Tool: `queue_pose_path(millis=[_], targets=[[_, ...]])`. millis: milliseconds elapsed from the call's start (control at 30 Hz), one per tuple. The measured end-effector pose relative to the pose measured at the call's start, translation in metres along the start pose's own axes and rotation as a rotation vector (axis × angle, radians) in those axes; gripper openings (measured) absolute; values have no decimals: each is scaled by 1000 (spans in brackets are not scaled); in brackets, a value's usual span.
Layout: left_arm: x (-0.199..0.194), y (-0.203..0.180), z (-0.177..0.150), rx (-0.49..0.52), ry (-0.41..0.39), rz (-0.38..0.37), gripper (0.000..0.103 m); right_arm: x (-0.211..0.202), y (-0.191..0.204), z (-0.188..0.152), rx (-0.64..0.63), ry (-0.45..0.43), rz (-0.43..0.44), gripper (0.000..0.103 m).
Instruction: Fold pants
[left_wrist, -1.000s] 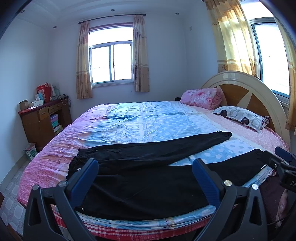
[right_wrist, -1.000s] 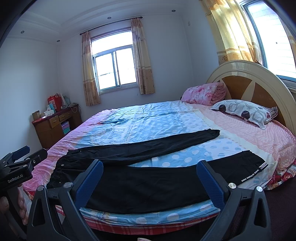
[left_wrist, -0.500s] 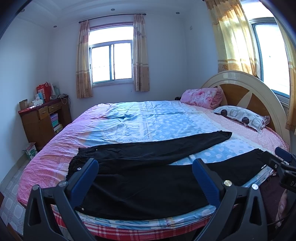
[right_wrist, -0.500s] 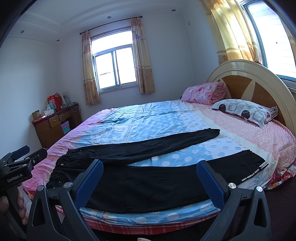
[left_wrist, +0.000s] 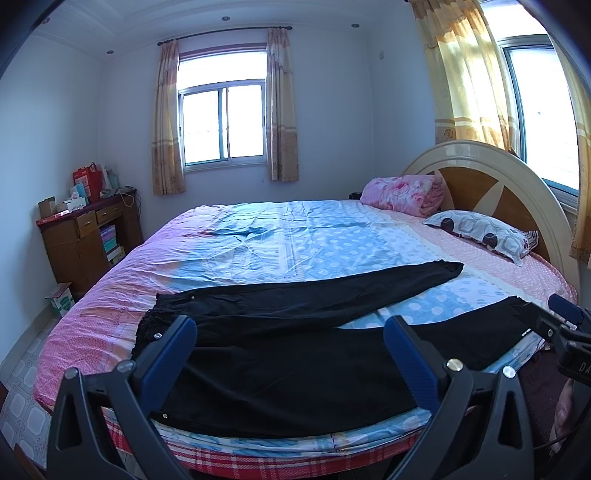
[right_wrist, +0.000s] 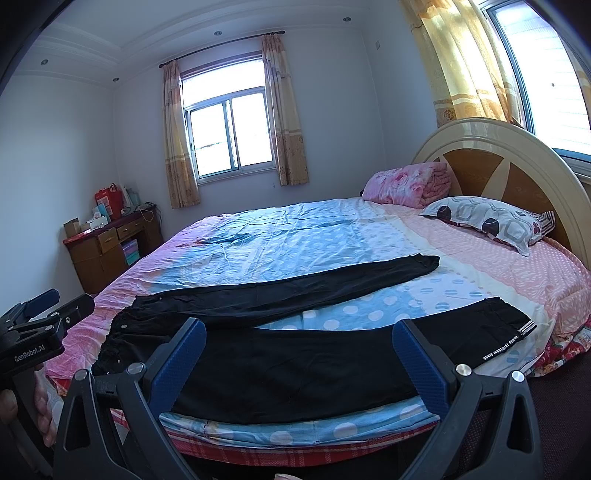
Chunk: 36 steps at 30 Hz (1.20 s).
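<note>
— Nothing has moved since the earlier frames: both grippers hang where they were, short of the bed's near edge.

— How do they stand?

— Left gripper (left_wrist: 290, 354) has its jaws wide apart, holding nothing. Right gripper (right_wrist: 299, 356) is the same, spread and empty. Neither touches cloth.

— And the pants?

— Pants (left_wrist: 295, 354) lie flat along the near side of the bed (left_wrist: 280, 236), waist to the left, legs splayed to the right. The far leg angles away toward the pillow (left_wrist: 480, 230); the near leg runs along the edge, its cuff close to the drop.

— What could go wrong?

— I'd judge the near leg the risk. A careless tug at the cuff could drag it over the edge. The fabric is dark and limp, so a pinch may catch only the top layer, or take the sheet with it. With the legs spread so far, bringing one over the other may leave it crooked.

— The surface?

— Soft bedding, rumpled toward the middle, in pink and blue dots. It will give under pressure.

— The room?

— Two curtained windows, a curved headboard (left_wrist: 491, 184), a folded pink blanket (left_wrist: 404, 194), and a cluttered wooden desk (left_wrist: 85, 236) by the left wall.
</note>
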<state>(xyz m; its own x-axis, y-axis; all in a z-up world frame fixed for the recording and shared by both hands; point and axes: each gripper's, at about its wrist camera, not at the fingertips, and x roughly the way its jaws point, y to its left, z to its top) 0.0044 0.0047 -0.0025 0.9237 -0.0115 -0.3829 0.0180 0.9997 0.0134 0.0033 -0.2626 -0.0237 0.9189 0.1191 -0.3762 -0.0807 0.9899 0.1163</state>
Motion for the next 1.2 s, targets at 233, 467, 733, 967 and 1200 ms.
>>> queue_pose_path(millis=[233,467,733,967,1200], targets=[[0,2,0,-1,2,3,103,0,0,0,0,0,-1,102],[0,3,0,-2,1,2,103,0,0,0,1,1,0,102],[0,2,0,-1,1,3,103,0,0,0,0,3,-1,102],[6,7,-5,-2,14,5,103,4,0,-4,-7,11,-5,102],[25,5,-13,7,55,5,103,17,1,-12,-26,38,-16,102]])
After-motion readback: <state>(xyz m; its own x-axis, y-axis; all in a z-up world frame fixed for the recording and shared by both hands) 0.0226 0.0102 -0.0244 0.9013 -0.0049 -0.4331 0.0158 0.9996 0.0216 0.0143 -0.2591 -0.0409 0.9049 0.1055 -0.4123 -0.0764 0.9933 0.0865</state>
